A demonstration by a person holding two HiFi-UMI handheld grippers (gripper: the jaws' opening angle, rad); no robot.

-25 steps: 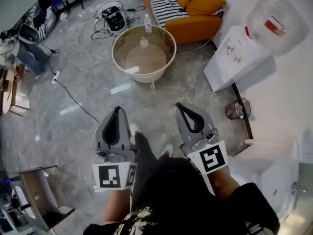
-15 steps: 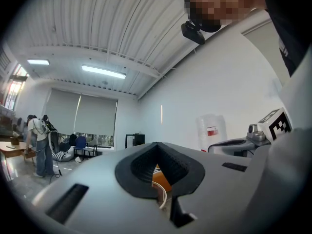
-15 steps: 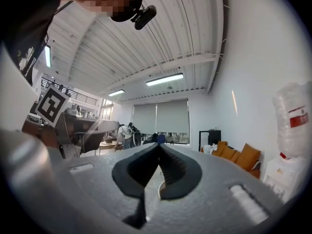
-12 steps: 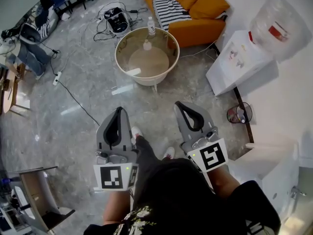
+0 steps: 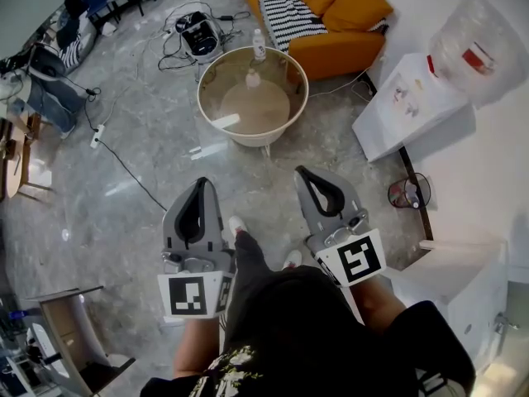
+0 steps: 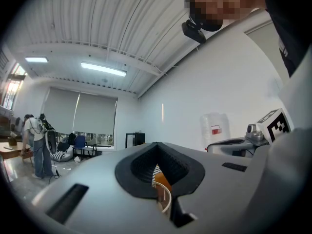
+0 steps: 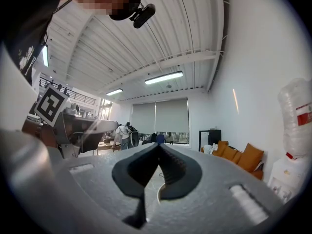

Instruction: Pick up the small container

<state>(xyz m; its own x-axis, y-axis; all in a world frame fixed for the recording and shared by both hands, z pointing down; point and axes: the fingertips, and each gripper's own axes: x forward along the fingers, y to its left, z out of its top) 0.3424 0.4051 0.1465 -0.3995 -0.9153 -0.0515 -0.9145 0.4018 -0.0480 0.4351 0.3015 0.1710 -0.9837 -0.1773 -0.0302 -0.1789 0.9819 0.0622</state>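
Two grey plastic grippers are out in front, level and side by side, above the person's dark trousers and white shoes [image 5: 237, 222]. The left gripper [image 5: 199, 184] is clenched, its black ribbed pads [image 6: 136, 168] meeting at the tip with nothing between them. The right gripper [image 5: 302, 173] is the same, clamped tight and empty, and only floor shows through the gap behind its tips.

Well ahead of both stands the round cream-rimmed table with a glassy top [image 5: 207, 98], well apart from either claw. The small container looks to be the little clear, white-capped bottle [image 5: 259, 45], upright at the table's far edge. There is a paler shape just in front of it on the top, and I cannot tell whether that is an object or a reflection.

Beyond the table is an orange sofa [image 5: 347, 11] with a black-and-white striped blanket [image 5: 285, 8] draped over its left end. To the right, against the wall, stands a white water dispenser [image 5: 409, 106] topped by a big clear jug [image 5: 479, 44]. Black cables [image 5: 178, 27] sprawl over the polished grey stone floor [image 5: 124, 139] to the table's left.
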